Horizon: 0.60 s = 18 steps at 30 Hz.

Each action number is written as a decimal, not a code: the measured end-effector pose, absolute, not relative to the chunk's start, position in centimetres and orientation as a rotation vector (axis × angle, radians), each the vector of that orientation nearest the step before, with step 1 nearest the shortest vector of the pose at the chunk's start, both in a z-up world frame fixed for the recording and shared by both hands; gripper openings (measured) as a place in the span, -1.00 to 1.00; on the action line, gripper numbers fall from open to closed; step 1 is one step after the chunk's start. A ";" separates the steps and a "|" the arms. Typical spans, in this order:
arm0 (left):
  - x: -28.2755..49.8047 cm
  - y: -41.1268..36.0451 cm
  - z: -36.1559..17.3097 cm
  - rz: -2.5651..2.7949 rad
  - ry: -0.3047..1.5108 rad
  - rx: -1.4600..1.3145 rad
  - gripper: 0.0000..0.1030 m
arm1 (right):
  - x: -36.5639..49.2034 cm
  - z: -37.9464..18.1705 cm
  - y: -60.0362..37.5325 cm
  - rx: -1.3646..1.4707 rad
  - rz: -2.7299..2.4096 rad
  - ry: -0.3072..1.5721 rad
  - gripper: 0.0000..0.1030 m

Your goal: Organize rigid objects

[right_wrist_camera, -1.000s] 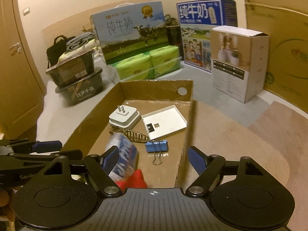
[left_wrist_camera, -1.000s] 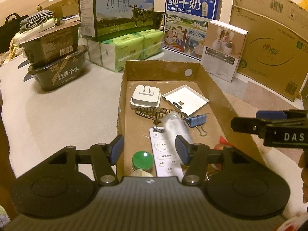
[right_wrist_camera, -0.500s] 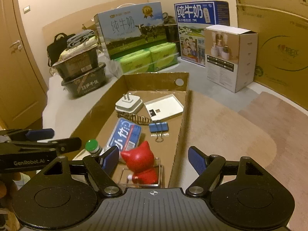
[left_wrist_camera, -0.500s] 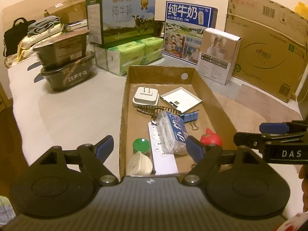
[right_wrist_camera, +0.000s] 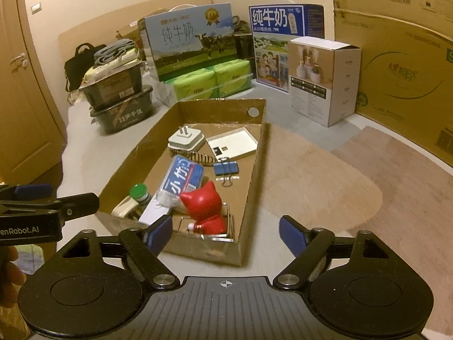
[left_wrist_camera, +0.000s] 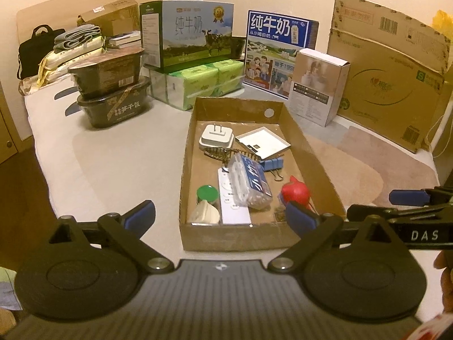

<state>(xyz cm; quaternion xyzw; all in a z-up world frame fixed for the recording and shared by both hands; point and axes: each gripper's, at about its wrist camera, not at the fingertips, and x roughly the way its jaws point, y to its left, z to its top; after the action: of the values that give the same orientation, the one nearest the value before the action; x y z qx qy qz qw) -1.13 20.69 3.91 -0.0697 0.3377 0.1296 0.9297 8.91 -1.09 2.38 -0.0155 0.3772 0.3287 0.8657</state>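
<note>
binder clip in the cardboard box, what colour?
Blue body with metal wire handles: binder clip, clearest in the right wrist view.

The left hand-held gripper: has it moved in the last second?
Yes. The left hand-held gripper has backed away from the cardboard box, whose near wall now shows, jaws opening and empty.

Home storeroom: milk cartons (left_wrist_camera: 195, 35), door (right_wrist_camera: 25, 107).

In the cardboard tray (left_wrist_camera: 240, 238), the figurine (left_wrist_camera: 296, 192) lies right of the remote (left_wrist_camera: 232, 206).
</note>
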 end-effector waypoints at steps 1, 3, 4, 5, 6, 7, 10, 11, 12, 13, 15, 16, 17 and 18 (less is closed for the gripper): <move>-1.4 20.5 3.9 0.260 0.691 -0.149 0.90 | 8.6 2.4 -1.2 -0.036 0.689 0.791 0.77; -1.8 20.2 4.0 0.258 0.695 -0.158 0.90 | 8.1 2.4 -1.4 -0.043 0.686 0.793 0.80; -2.1 20.1 4.0 0.258 0.697 -0.162 0.90 | 7.9 2.4 -1.5 -0.047 0.685 0.794 0.81; -2.3 20.0 4.0 0.257 0.700 -0.168 0.90 | 7.7 2.3 -1.7 -0.049 0.684 0.796 0.81; -2.5 19.9 4.0 0.257 0.703 -0.172 0.89 | 7.4 2.3 -1.9 -0.050 0.683 0.796 0.81; -2.7 19.8 4.0 0.257 0.708 -0.173 0.89 | 7.2 2.3 -2.0 -0.051 0.682 0.798 0.81; -3.3 19.4 4.0 0.248 0.720 -0.174 0.89 | 6.8 2.2 -2.7 -0.051 0.669 0.802 0.81; -3.5 19.4 3.9 0.239 0.722 -0.181 0.89 | 6.6 2.1 -3.0 -0.049 0.666 0.804 0.81; -3.7 19.3 3.9 0.232 0.726 -0.192 0.89 | 6.5 2.0 -3.2 -0.048 0.661 0.810 0.81; -3.8 19.3 3.8 0.230 0.729 -0.204 0.89 | 6.4 1.8 -3.5 -0.045 0.656 0.816 0.81; -4.1 19.3 3.6 0.229 0.732 -0.220 0.89 | 6.2 1.6 -3.9 -0.041 0.648 0.827 0.81; -4.2 19.2 3.5 0.232 0.736 -0.218 0.89 | 6.1 1.6 -4.2 -0.041 0.645 0.830 0.81; -4.3 19.0 3.5 0.237 0.739 -0.213 0.89 | 6.0 1.5 -4.4 -0.042 0.642 0.832 0.81; -4.4 18.8 3.5 0.243 0.742 -0.205 0.89 | 5.9 1.5 -4.5 -0.043 0.638 0.832 0.81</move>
<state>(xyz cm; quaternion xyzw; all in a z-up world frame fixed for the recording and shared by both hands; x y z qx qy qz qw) -4.36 18.81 3.47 -0.0995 0.3609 0.1181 0.9197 5.90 -4.51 1.50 -0.0204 0.3972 0.3045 0.8655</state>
